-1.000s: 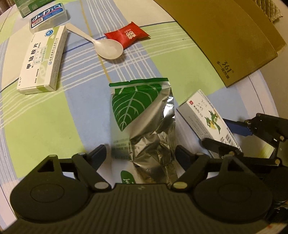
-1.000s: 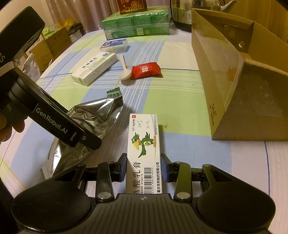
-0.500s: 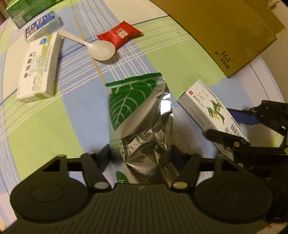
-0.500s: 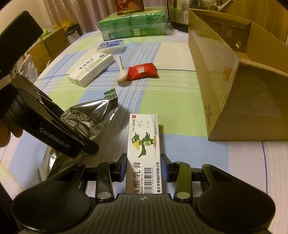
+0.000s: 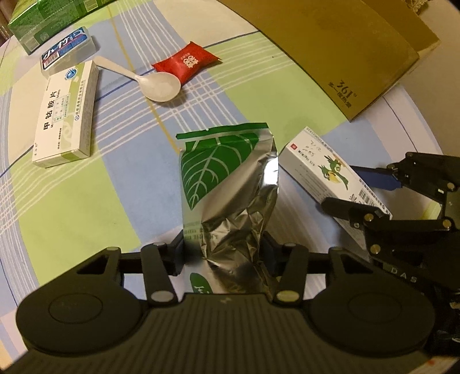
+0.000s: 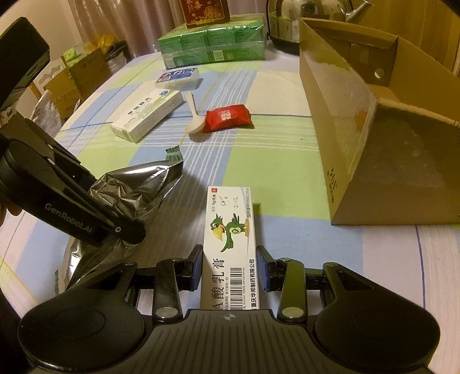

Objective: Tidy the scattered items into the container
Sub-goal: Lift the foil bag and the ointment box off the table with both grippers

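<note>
Tongs: left tongs (image 5: 224,253) are closing around the foil bag (image 5: 230,187); right tongs (image 6: 228,269) grip the ointment box (image 6: 230,244). Squeeze fully before lifting.

foil pouch's (image 5: 230,184) lower end behind the left claw (image 5: 224,253), kettle (image 6: 313,23) top cropped

Two hand-held grippers: left hand-held gripper (image 5: 225,253), right hand-held gripper (image 6: 229,269). One foil pouch (image 5: 230,184), one parrot carton (image 6: 231,230), one white medicine box (image 5: 66,113), one blue-labelled case (image 5: 67,50), one spoon (image 5: 161,85), one red sachet (image 5: 187,61), one cardboard box (image 6: 382,138).
</note>
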`<state>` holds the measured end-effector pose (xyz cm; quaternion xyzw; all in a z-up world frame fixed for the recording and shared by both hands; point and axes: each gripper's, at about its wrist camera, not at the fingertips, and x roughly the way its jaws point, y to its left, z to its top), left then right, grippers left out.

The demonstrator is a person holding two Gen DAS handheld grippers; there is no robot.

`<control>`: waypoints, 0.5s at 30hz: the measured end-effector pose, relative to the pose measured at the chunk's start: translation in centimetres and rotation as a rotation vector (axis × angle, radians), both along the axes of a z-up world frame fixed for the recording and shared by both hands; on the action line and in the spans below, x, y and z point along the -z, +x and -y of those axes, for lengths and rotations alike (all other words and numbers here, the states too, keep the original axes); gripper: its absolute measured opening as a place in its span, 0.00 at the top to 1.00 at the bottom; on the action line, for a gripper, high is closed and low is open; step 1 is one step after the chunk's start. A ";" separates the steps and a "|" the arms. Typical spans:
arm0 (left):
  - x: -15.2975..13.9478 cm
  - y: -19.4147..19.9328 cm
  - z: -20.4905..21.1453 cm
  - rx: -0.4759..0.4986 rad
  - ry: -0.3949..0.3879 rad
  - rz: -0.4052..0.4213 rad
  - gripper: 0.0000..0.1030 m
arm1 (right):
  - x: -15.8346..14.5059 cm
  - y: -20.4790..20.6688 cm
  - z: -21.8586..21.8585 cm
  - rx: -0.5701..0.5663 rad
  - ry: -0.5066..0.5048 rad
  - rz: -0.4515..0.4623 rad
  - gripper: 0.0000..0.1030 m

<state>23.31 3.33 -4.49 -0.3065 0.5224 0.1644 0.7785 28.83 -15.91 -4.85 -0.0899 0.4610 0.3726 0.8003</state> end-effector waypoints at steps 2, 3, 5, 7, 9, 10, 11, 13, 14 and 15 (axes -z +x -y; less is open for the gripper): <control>-0.1 -0.1 0.0 -0.003 0.002 0.004 0.55 | -0.2 -0.1 0.1 0.002 0.003 0.004 0.66; -0.2 -0.2 0.0 -0.004 0.001 0.007 0.55 | -0.3 -0.1 0.1 0.002 0.003 0.005 0.66; -0.2 -0.4 0.2 -0.007 -0.001 0.011 0.55 | -0.3 -0.2 0.2 0.004 0.000 0.005 0.66; -0.1 -0.6 0.4 -0.008 -0.006 0.013 0.55 | -0.3 -0.3 0.3 0.002 -0.008 0.007 0.66; 0.1 -0.7 0.6 -0.007 -0.008 0.012 0.55 | -0.1 -0.4 0.3 -0.002 -0.018 0.004 0.66; 0.1 -0.8 0.8 -0.005 -0.008 0.010 0.55 | 0.0 -0.5 0.2 -0.008 -0.026 0.002 0.66; 0.3 -0.8 0.9 -0.004 -0.009 0.009 0.55 | 0.2 -0.5 0.1 -0.020 -0.039 -0.005 0.66; 0.5 -0.9 1.0 -0.008 -0.015 0.007 0.55 | 0.5 -0.6 -0.1 -0.039 -0.051 -0.006 0.66; 0.6 -0.9 1.1 -0.009 -0.017 0.008 0.55 | 0.5 -0.6 -0.2 -0.041 -0.055 -0.002 0.65; 0.7 -0.9 1.2 -0.011 -0.019 0.008 0.55 | 0.6 -0.6 -0.2 -0.042 -0.057 -0.001 0.65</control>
